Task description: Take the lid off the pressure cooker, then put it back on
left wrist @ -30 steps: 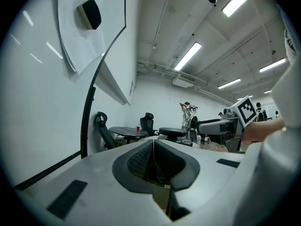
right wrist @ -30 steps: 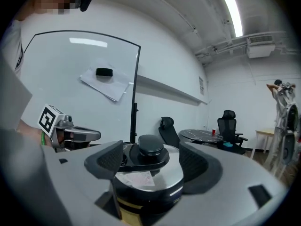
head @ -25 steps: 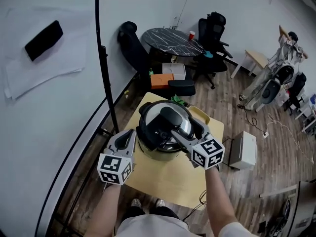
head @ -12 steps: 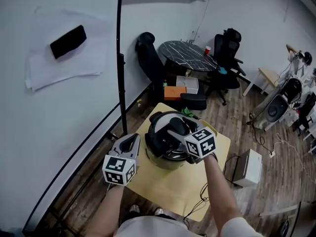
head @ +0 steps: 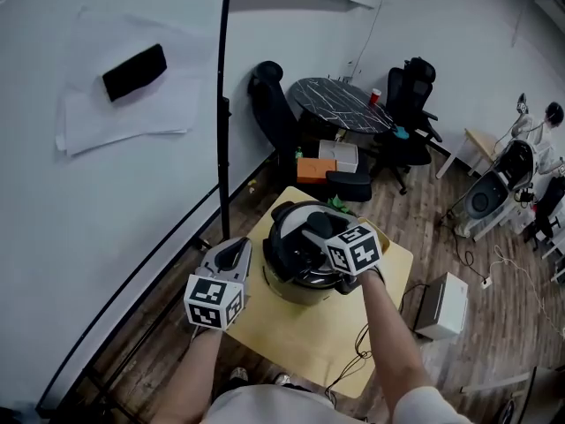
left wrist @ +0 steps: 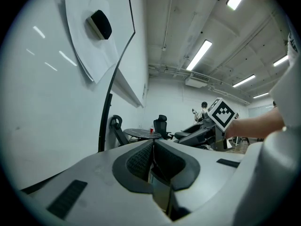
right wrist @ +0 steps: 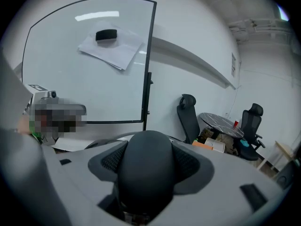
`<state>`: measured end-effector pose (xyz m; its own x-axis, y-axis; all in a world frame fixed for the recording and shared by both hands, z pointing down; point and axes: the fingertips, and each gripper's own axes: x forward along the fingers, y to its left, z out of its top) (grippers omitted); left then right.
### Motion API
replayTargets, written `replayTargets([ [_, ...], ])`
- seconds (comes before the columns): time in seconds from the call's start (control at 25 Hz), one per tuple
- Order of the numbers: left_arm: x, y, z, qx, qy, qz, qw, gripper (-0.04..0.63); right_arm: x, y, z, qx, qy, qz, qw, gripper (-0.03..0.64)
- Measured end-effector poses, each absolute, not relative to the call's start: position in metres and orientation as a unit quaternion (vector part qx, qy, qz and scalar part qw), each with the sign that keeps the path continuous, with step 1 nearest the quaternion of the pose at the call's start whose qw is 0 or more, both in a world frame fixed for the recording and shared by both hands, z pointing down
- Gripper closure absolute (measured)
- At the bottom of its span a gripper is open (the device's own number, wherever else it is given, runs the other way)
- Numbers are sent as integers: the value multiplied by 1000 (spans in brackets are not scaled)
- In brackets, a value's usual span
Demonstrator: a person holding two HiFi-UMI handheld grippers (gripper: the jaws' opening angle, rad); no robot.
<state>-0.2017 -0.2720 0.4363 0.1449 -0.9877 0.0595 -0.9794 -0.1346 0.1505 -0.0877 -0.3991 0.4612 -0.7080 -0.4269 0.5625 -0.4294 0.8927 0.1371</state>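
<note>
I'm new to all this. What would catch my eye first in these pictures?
The big pressure cooker draws the eye first, standing on a small yellow table in the middle of the room. The right hand-held gripper is clamped on the black lid handle. The left hand-held gripper is held shut and empty beside the pot.

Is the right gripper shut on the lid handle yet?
Shut. The right gripper has the black lid handle filling its gap, jaws pressed against both sides.
</note>
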Motion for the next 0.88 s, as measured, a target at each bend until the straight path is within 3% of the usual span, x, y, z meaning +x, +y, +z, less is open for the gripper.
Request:
replayTargets([
  [0.88,-214,-262,443,764,-639,-22,87,580,-80,-408,464,332,-892,37,304,341],
])
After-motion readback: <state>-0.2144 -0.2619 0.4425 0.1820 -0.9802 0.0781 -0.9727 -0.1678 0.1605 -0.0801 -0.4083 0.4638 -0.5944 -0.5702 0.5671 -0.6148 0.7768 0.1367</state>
